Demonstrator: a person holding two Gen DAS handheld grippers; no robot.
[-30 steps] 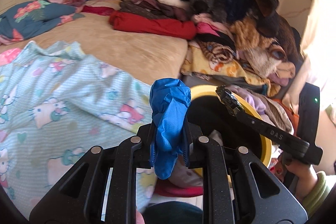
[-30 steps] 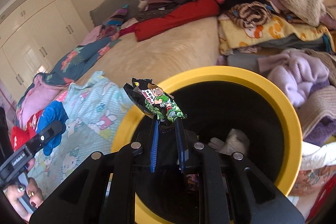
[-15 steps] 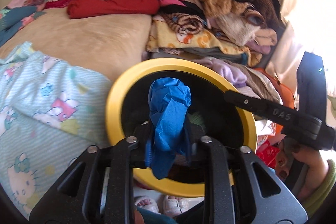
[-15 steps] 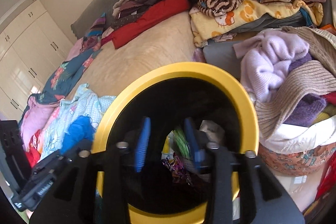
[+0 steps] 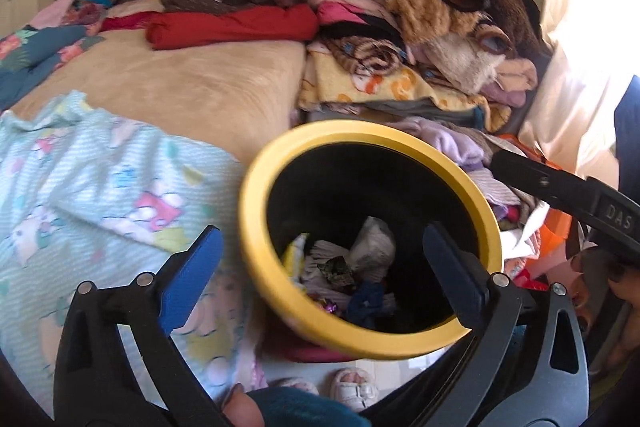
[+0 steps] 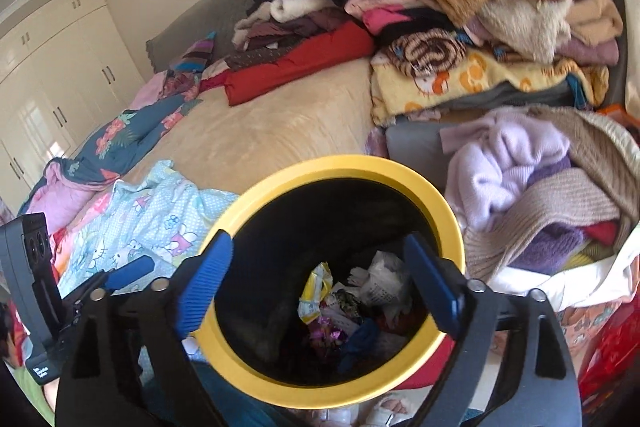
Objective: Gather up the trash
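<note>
A black bin with a yellow rim (image 5: 256,187) (image 6: 444,211) stands beside the bed. It holds a blue crumpled glove (image 5: 366,301) (image 6: 360,341), white paper (image 5: 374,243), a yellow wrapper (image 6: 314,289) and a dark snack wrapper (image 5: 336,267). My left gripper (image 5: 320,259) is open and empty above the bin's mouth. My right gripper (image 6: 316,279) is open and empty above the bin too. The right gripper also shows in the left wrist view (image 5: 560,187), at the right.
A bed with a beige blanket (image 5: 180,87) and a light blue cartoon sheet (image 5: 100,187) lies left of the bin. A tall pile of clothes (image 5: 400,7) is behind it. Knitwear in a bag (image 6: 540,195) sits to its right.
My left gripper moved over the bin, opened and dropped the blue glove into it. My right gripper opened, dropped the green snack wrapper in, and spread wider.
</note>
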